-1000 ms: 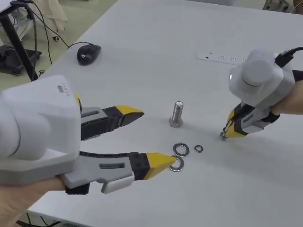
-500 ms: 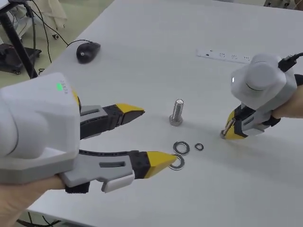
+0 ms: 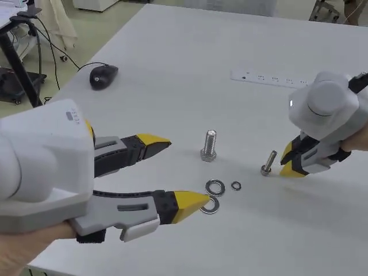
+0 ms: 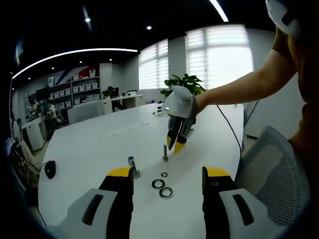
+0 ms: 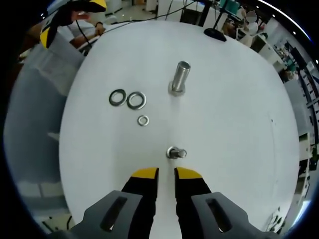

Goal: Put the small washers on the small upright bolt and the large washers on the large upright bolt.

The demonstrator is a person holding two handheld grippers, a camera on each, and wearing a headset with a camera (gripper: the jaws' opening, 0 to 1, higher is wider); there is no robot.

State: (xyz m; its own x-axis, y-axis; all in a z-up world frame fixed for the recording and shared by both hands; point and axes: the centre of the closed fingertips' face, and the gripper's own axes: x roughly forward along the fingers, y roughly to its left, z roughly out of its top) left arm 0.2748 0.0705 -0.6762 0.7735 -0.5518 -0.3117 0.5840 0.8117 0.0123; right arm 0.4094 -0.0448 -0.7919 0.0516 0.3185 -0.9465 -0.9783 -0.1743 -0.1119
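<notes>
Just ahead of right gripper [image 5: 166, 172]: small bolt [image 5: 175, 153] upright; jaws barely parted, empty | left gripper [image 4: 168, 172] wide open, washers [image 4: 166, 192] near its tips | step: washer pickup | next: pinch small washer [image 5: 143, 120] by edge.

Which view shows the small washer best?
The right gripper view: the small washer lies flat and unobstructed, its hole distinct. The head view shows it clearly but smaller; the left gripper view shows it as a tiny ring.
</notes>
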